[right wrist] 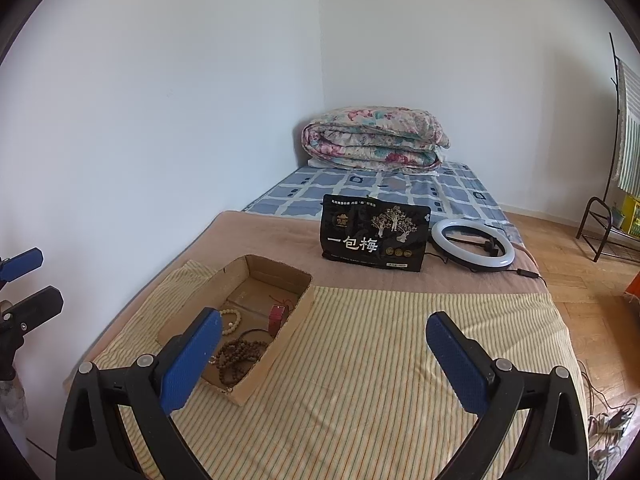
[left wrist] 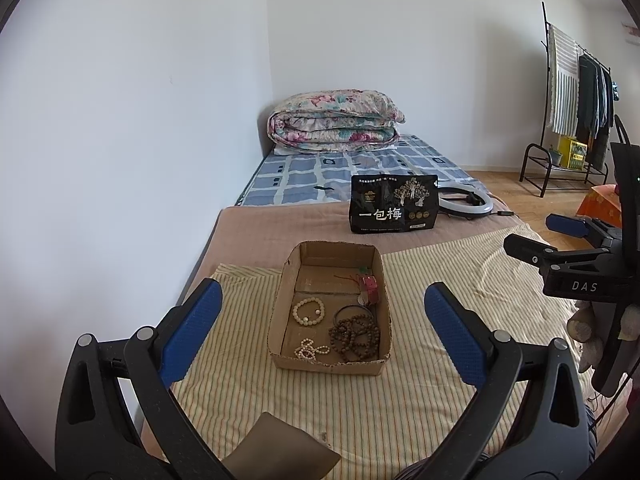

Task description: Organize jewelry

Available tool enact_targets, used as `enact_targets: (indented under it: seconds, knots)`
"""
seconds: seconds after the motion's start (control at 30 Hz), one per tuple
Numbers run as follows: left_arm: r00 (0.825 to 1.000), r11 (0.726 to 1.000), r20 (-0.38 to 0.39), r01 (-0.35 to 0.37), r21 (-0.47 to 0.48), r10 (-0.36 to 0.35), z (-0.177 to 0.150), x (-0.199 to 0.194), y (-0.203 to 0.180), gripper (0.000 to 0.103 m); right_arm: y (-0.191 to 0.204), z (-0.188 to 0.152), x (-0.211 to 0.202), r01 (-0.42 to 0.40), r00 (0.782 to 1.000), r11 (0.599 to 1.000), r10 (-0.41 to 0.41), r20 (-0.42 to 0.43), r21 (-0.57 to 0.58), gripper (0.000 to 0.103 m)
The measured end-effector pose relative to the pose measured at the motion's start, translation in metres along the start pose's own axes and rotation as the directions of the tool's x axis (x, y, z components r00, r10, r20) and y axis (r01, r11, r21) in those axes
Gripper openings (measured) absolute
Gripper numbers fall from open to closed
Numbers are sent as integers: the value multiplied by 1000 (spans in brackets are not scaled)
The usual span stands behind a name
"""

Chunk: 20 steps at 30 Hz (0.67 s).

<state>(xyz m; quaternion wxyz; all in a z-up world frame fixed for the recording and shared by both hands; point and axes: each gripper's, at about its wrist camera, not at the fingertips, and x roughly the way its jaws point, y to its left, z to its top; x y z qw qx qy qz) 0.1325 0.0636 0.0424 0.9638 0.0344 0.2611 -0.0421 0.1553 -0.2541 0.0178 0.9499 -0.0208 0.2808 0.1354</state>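
Both blue-padded fingers [left wrist: 194, 332] of the left gripper [left wrist: 324, 330] are spread wide and empty, hovering level above the cardboard box [left wrist: 280, 312] holding the bead jewelry [left wrist: 354, 334] on the striped cloth [left wrist: 440, 280], with the right gripper [right wrist: 324, 354] likewise open alongside.

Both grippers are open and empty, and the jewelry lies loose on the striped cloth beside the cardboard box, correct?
Not quite. The left gripper and right gripper are open and empty, but the jewelry is inside the cardboard box, not on the striped cloth. The left wrist view shows the brown beads and white bracelet lying on the box floor.
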Motion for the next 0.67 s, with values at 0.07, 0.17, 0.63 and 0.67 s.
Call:
enact_targets:
  seconds: [0.07,0.17,0.63,0.67]
  knots:
    - [1000,1000,-1,2,0,-2,0,0,0,103,0,0,0,-1,1000,1000,1,-1,-2,103]
    - [1000,1000,-1,1,-1,-1,-1,0,0,103,0,-1,0,0,1000,1000,0,-3,-1,103]
    - [1000,1000,2,-13,-4,13,-6,2,-6,103,-4,-7,-1,3,1000,1000,-3,-9,2,103]
    - [1000,1000,3,-14,-6,14,-7,2,-7,103,-5,-8,-1,3,1000,1000,-3,-9,4,103]
